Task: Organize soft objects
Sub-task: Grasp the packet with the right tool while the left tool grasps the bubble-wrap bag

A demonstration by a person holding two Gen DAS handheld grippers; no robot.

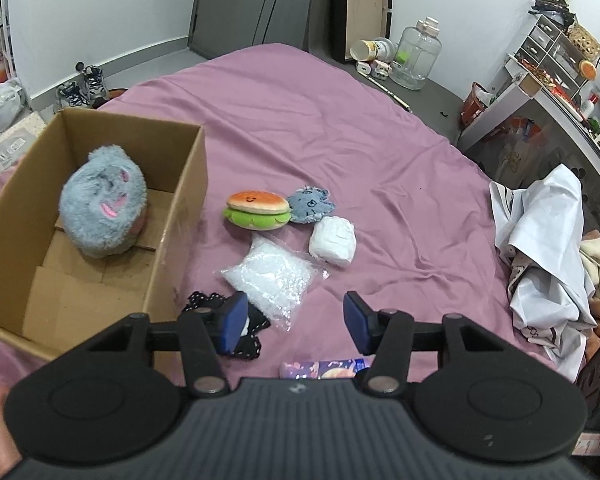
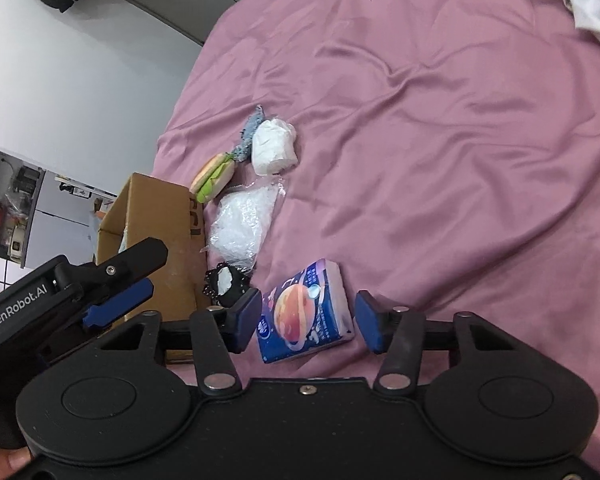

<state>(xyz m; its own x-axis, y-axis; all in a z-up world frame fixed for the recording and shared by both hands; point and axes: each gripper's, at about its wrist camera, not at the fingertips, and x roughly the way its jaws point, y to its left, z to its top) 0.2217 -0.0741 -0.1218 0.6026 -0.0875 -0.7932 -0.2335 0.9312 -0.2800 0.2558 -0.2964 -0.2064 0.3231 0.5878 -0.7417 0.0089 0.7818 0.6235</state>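
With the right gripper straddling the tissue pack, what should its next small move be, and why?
Probably close the right gripper onto the tissue pack. The pack lies on the pink sheet between the two blue pads, with gaps visible on both sides, so nothing is gripped yet. Once held, it can go to the cardboard box.

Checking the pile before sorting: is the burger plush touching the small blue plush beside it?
Touching. In the left wrist view the burger plush presses against the small blue plush, no sheet showing between.
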